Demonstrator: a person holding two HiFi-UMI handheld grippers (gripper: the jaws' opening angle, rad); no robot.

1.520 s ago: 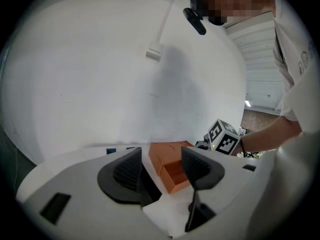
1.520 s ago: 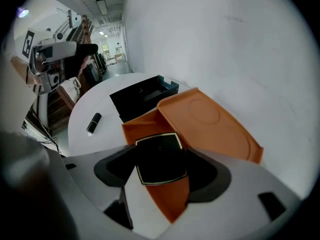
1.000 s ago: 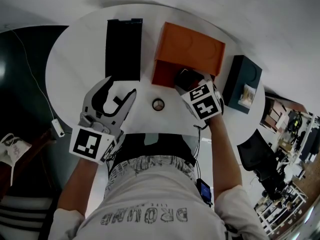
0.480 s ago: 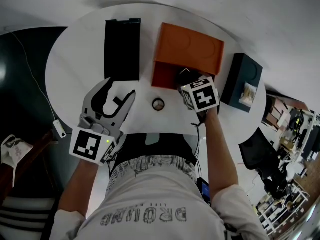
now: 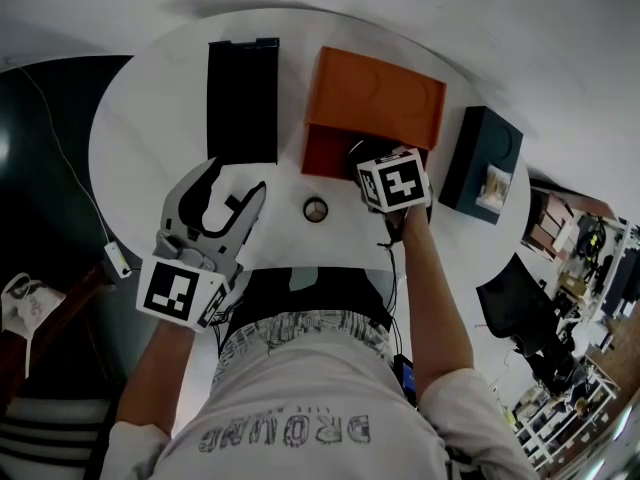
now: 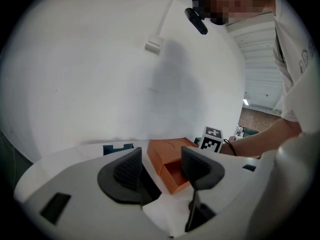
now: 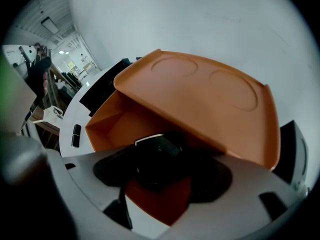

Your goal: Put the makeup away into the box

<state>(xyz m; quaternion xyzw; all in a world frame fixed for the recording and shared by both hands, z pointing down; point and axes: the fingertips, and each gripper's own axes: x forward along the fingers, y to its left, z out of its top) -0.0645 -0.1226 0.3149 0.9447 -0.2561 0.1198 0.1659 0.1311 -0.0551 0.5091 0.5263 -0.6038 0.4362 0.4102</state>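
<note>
Left gripper (image 5: 238,175) sits low over the table (image 5: 140,138), forearm angled out from the body, jaws spread with nothing between them; black tray (image 5: 242,98) lies just beyond; a small tube (image 5: 316,209) stands alone mid-table. Right arm reaches straight for the orange box (image 5: 375,93); from the head view its marker cube hides the jaws. Up close, the right gripper (image 7: 157,166) pinches a dark compact (image 7: 156,156) at the box's open mouth, under the lid; its details are lost in shadow.
</note>
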